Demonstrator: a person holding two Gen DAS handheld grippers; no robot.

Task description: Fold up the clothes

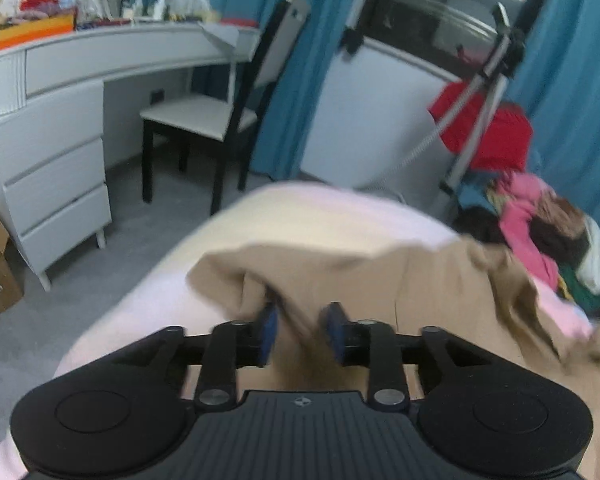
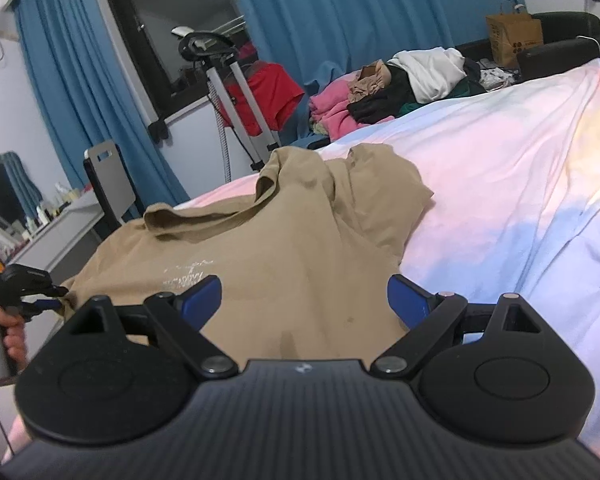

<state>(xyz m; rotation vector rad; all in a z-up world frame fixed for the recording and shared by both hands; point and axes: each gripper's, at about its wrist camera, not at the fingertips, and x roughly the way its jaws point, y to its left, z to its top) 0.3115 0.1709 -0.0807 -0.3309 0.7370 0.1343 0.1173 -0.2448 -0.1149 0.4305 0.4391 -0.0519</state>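
1. nearest in the right wrist view, the right hand-held gripper (image 2: 302, 300) hangs with its blue pads spread wide and nothing between them, poised over the lower half of the tan t-shirt (image 2: 268, 248); it is released and not touching the cloth as far as can be seen.
2. the left hand-held gripper (image 1: 299, 330) has its pads drawn close on a bunched ridge of the same tan t-shirt (image 1: 340, 276), so it reads as grasping the fabric at the shirt's edge; the right view shows it (image 2: 46, 300) at the shirt's far left side, pinching there.
3. the shirt lies on the bed (image 2: 500, 168), face up with a pale print showing, mostly spread but rumpled: the collar region is heaped, one sleeve flares toward the right, and the left side is pulled up by the grasp.
4. judged from this, the fold on this garment is barely begun; no clean crease or stacked panel shows, so smoothing, side folds and the final fold remain.
5. farther back on the bed, a heap of mixed clothes (image 2: 400, 84) in pink, white, black and green lies unfolded, so most of the task is left.
6. beyond that stand blue curtains (image 2: 340, 12) and a red garment (image 2: 268, 92) hung on a stand.
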